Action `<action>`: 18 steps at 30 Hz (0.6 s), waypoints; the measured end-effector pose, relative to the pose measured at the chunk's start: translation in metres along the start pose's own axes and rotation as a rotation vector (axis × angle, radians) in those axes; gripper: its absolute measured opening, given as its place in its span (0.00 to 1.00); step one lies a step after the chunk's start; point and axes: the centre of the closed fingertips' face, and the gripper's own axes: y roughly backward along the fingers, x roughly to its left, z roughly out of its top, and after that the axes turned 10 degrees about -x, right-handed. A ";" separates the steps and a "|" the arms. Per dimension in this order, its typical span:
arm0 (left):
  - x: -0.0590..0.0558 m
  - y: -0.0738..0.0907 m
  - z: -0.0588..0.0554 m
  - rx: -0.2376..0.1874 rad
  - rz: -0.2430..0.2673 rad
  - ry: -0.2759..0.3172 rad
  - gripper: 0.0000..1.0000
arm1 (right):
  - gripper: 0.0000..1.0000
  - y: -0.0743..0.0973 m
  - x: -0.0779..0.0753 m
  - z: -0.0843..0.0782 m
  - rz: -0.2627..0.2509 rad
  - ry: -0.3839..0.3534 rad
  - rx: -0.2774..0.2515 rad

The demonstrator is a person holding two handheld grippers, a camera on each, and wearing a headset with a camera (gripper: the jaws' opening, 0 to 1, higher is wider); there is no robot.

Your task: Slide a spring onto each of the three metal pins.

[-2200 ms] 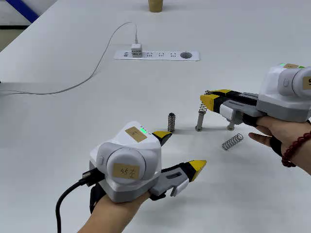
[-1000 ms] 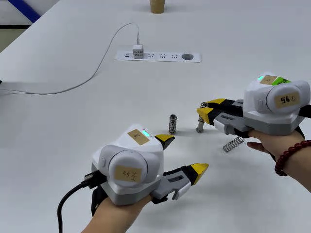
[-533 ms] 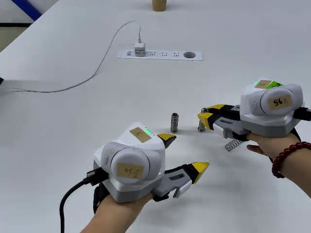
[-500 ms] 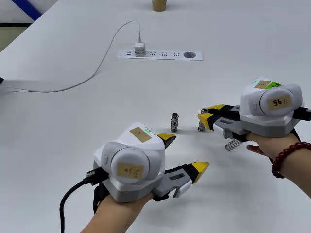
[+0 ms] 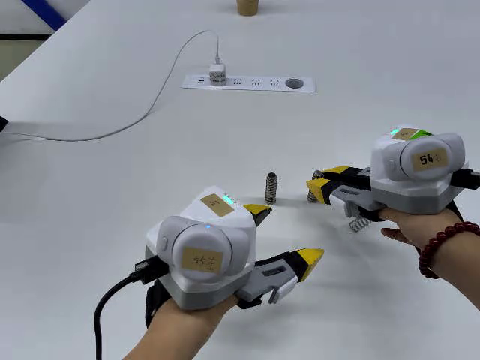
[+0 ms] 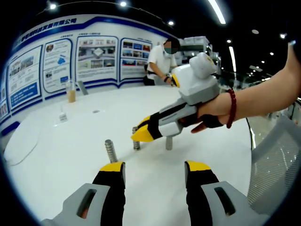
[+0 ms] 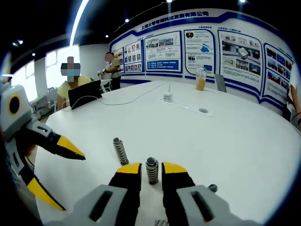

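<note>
White worktop (image 5: 90, 187) spreads under me. Two of three look done: one spring-clad steel pin (image 5: 271, 187) stands mid-worktop, and my right gripper (image 5: 322, 180) straddles the second sprung pin (image 7: 151, 170), jaws narrow. Whether they pinch it, I cannot tell. Left to do: the bare third pin (image 6: 168, 142), with the loose steel coil spring (image 5: 360, 223) lying near it. My left gripper (image 5: 285, 234) hangs wide and empty toward the near edge. At the far edge a clear cup (image 7: 201, 79) holds an amber drink.
</note>
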 end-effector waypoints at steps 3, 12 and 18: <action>0.000 0.000 0.000 0.002 0.001 0.003 0.52 | 0.21 0.005 0.002 0.006 -0.001 -0.023 -0.012; -0.006 -0.006 0.003 0.010 -0.016 -0.008 0.52 | 0.30 0.029 -0.001 0.026 -0.023 -0.060 -0.066; -0.009 -0.012 0.007 0.012 -0.024 -0.022 0.51 | 0.36 0.050 -0.011 0.028 -0.064 -0.074 -0.074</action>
